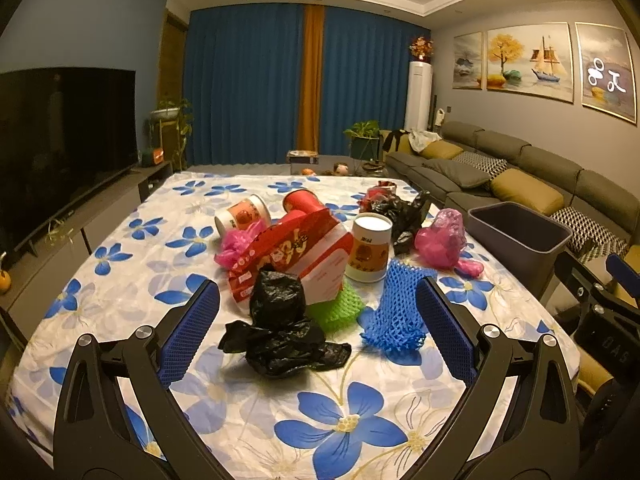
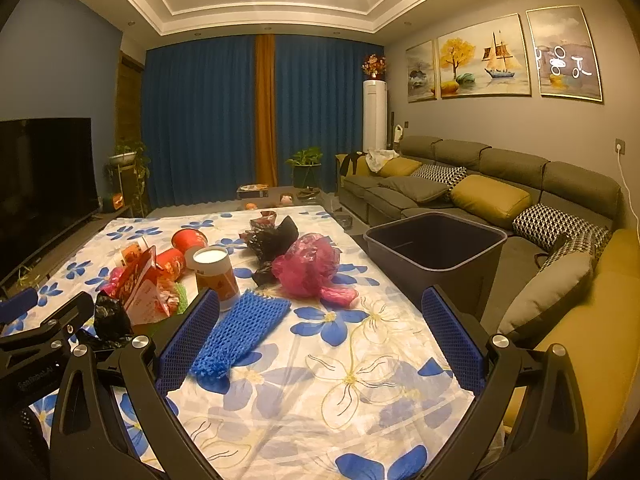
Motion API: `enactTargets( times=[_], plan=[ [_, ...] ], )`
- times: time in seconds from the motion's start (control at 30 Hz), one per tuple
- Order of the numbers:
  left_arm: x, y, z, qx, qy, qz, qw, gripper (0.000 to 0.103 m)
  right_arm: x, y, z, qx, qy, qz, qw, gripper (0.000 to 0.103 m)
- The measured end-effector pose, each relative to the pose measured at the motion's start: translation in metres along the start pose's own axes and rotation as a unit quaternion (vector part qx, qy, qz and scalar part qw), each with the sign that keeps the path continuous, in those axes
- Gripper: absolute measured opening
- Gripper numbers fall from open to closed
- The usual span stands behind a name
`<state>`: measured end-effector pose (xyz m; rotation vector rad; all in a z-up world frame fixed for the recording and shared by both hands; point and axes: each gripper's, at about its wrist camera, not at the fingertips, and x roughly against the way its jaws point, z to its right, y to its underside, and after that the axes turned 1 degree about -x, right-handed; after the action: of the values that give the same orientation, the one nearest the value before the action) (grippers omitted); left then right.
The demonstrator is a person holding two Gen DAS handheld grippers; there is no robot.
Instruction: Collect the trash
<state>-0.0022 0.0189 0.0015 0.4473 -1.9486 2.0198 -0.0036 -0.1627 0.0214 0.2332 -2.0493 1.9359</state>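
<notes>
Trash lies on the flowered table [image 1: 360,420]: a black plastic bag [image 1: 280,328], a blue foam net [image 1: 394,312], a green foam net [image 1: 340,308], a red carton [image 1: 288,252], a paper cup [image 1: 370,248], a pink bag [image 1: 440,240] and more black bags [image 1: 396,210]. My left gripper [image 1: 318,292] is open, fingers either side of the black bag, a little short of it. My right gripper [image 2: 320,300] is open and empty; the blue net [image 2: 240,330] lies by its left finger [image 2: 188,336]. A dark grey bin [image 2: 436,248] stands at the table's right edge.
Two tipped paper cups [image 1: 240,216] and a red cup [image 1: 302,200] lie further back. A sofa [image 2: 500,200] with cushions runs along the right. A TV [image 1: 60,140] stands at the left. Blue curtains hang behind. The right gripper's body [image 1: 600,312] shows beside the bin [image 1: 520,228].
</notes>
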Motion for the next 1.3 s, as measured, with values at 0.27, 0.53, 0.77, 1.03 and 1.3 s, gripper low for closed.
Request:
enactTargets(
  times=[0.27, 0.53, 0.77, 1.03, 1.3],
  plan=[
    [-0.008, 0.000, -0.022, 0.011, -0.009, 0.000, 0.9999, 0.089, -0.019, 0.004, -0.007, -0.002, -0.023, -0.013, 1.000, 0.098],
    [-0.026, 0.010, -0.052, 0.025, -0.036, -0.010, 0.9990, 0.084, -0.047, 0.007, -0.031, 0.008, -0.070, -0.032, 0.997, 0.097],
    [-0.042, 0.016, -0.073, 0.040, -0.049, -0.022, 0.9978, 0.082, -0.072, 0.006, -0.066, 0.026, -0.125, -0.053, 0.990, 0.085],
    [-0.053, 0.012, -0.110, 0.074, -0.082, -0.023, 0.9936, 0.082, -0.098, 0.003, -0.107, 0.049, -0.170, -0.064, 0.982, 0.074],
    [-0.060, 0.013, -0.127, 0.089, -0.090, -0.026, 0.9916, 0.082, -0.132, 0.002, -0.139, 0.055, -0.210, -0.091, 0.972, 0.065]
  ],
)
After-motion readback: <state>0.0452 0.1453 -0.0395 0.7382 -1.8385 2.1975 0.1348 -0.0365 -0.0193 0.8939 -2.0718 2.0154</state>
